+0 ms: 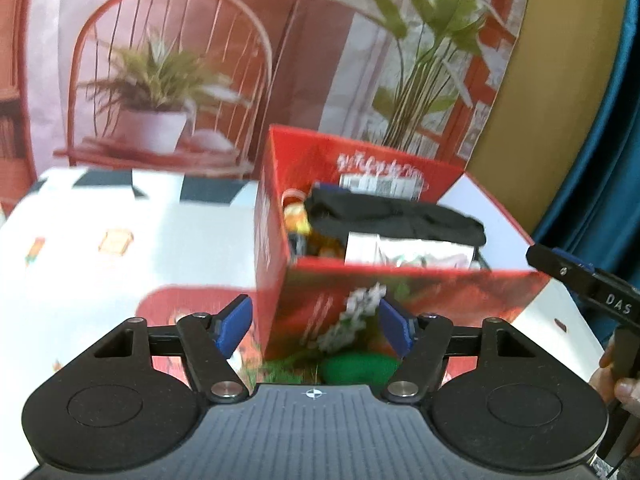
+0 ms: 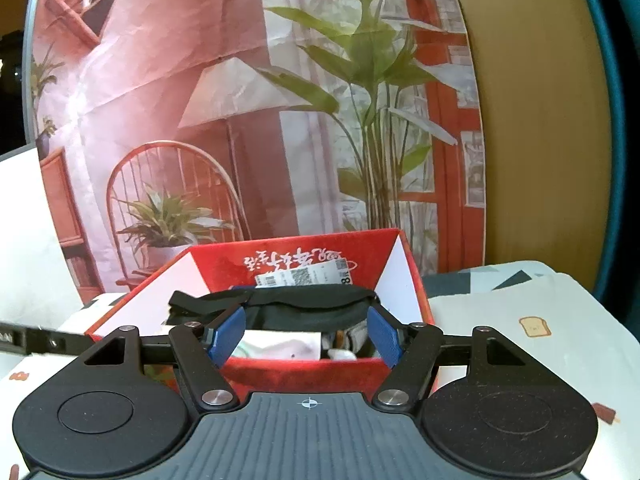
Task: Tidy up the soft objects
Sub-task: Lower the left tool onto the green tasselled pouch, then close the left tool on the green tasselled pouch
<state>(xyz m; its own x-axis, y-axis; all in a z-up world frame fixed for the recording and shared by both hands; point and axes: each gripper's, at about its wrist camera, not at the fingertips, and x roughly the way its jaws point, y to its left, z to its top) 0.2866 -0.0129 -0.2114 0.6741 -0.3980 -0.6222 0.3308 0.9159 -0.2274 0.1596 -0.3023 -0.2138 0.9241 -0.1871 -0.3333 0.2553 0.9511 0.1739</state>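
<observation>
Both tools, left [image 1: 316,326] and right [image 2: 306,334], gape apart; "DAS" marks the right.

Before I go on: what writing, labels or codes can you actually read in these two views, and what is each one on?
"DAS": white letters on the right gripper, seen at the edge of the left wrist view.
"8": one digit at the edge of the white barcode label inside the red box; its other print and codes are too small.
White brush script on the box's inner wall: upside down, unreadable.
White print on the box's front: blurred.
</observation>
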